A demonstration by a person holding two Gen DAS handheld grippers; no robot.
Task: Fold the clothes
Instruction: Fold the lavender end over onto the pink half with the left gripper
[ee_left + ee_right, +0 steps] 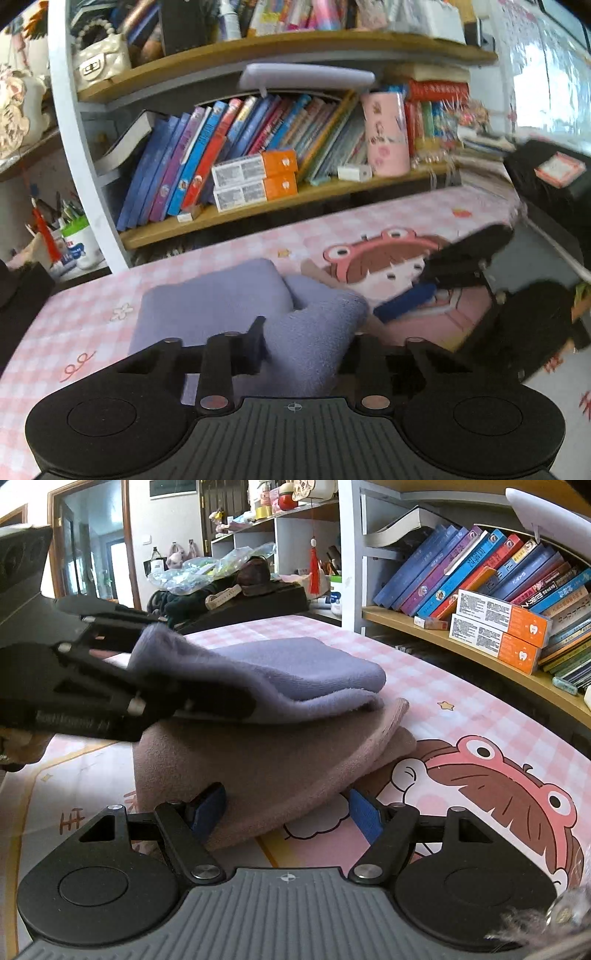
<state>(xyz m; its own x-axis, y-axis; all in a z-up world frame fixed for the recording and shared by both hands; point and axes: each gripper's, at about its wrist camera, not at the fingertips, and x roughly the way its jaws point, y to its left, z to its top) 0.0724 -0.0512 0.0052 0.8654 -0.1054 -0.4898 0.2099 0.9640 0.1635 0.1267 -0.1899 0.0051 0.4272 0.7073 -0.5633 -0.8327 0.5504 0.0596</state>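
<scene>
Purple cloth (295,668) folded atop pink cloth (273,760).

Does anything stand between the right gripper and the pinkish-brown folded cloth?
Nothing visible does. The right gripper stands open with the pinkish-brown cloth already between its fingers. The purple cloth, held by the left gripper, lies on top, not in the way.

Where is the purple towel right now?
The purple towel lies folded on top of the pink towel on the checked table mat, below the bookshelf; the left gripper pinches its near edge.
</scene>
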